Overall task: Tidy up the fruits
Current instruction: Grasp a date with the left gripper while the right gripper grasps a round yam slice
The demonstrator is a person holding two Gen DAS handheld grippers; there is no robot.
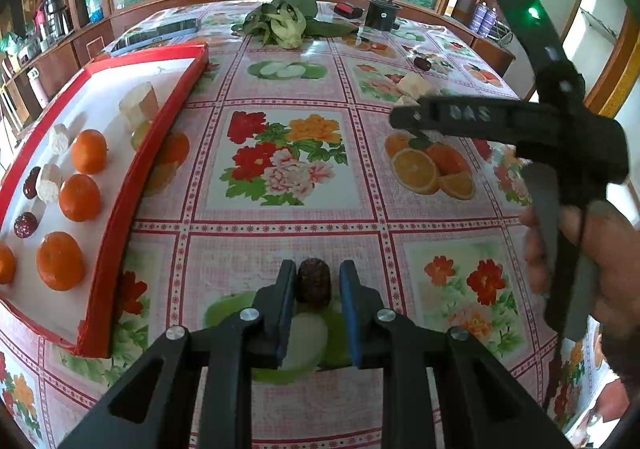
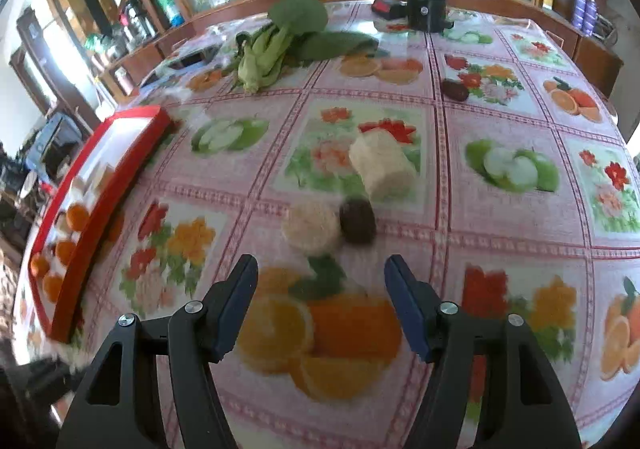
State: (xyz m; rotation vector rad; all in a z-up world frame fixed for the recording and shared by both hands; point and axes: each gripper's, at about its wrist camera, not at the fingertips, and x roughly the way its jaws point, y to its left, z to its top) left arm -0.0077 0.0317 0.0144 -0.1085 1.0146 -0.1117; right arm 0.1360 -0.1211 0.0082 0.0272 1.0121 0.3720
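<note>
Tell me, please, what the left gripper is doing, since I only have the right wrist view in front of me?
Observer: The left gripper is closed on a dark, wrinkled date standing on the flowered plastic tablecloth.
Operator: Thank you. Are any dates already in the tray?
Observer: Yes, two dark red dates lie in the red-rimmed white tray, toward its left side in that view, next to white chunks and a row of small oranges.
</note>
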